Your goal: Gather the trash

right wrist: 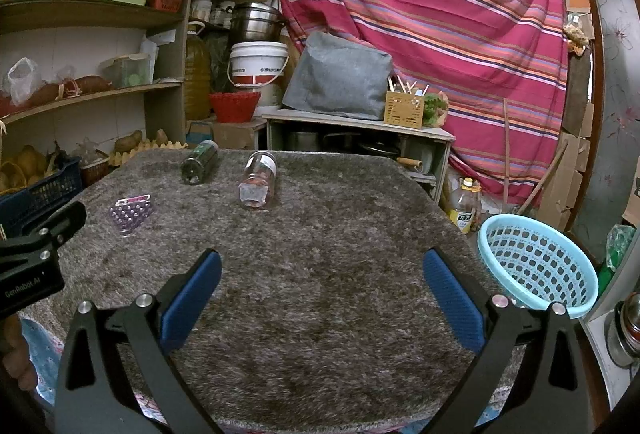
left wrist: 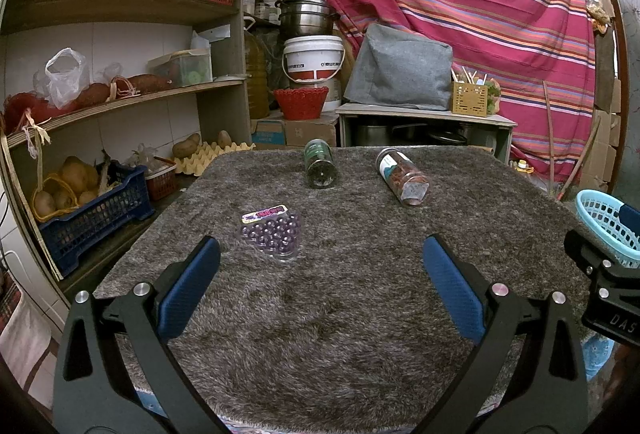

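Observation:
On the grey shaggy mat (left wrist: pixel 340 294) (right wrist: pixel 340 274) lie three pieces of trash. A purple blister tray (left wrist: pixel 272 234) (right wrist: pixel 131 213) rests left of centre. A dark green jar (left wrist: pixel 319 163) (right wrist: pixel 199 162) lies on its side at the far edge. A clear jar with reddish contents (left wrist: pixel 402 177) (right wrist: pixel 258 180) lies beside it. My left gripper (left wrist: pixel 320 262) hovers open over the near mat, the blister tray just ahead of its left finger. My right gripper (right wrist: pixel 322 274) is open and holds nothing. A light blue basket (right wrist: pixel 538 264) (left wrist: pixel 610 230) stands at the mat's right edge.
Wooden shelves (left wrist: pixel 120 6) with potatoes, bags and crates stand along the left. Behind the mat are a low table (left wrist: pixel 424 114) with a grey bag, a red basket (left wrist: pixel 301 102), a white bucket and a striped cloth. A yellow bottle (right wrist: pixel 464 204) stands on the floor at right.

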`<control>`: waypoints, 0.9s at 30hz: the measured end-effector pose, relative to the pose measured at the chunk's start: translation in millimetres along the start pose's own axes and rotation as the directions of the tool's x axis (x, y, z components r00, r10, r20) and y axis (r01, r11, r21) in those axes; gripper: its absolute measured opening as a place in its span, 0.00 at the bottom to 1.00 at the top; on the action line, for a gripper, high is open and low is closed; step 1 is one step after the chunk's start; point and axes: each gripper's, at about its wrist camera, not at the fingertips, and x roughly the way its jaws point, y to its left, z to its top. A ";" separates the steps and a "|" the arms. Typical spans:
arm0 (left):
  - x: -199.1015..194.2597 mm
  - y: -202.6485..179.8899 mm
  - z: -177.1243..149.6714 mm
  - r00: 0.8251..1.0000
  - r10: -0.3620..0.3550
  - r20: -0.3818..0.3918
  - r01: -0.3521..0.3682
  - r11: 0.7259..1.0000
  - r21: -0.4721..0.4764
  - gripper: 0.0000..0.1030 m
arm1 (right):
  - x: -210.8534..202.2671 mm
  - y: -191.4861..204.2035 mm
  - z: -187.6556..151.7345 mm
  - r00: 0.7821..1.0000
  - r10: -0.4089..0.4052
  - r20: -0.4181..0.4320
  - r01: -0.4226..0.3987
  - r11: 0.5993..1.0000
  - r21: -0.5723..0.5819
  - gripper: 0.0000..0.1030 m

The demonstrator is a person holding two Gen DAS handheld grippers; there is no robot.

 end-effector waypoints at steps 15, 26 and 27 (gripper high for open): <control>1.4 2.4 3.0 1.000 0.005 -0.001 -0.005 1.000 0.000 0.95 | 1.0 4.5 -1.4 1.000 0.006 -0.001 -0.006 1.000 -0.002 0.96; 1.2 1.9 2.8 1.000 0.006 0.000 -0.006 1.000 0.003 0.95 | 1.1 4.1 -1.6 1.000 0.001 -0.003 -0.001 1.000 -0.006 0.96; 1.3 2.5 3.2 1.000 0.005 0.000 -0.005 1.000 0.002 0.95 | 1.1 4.1 -1.6 1.000 0.001 -0.004 -0.001 1.000 -0.006 0.96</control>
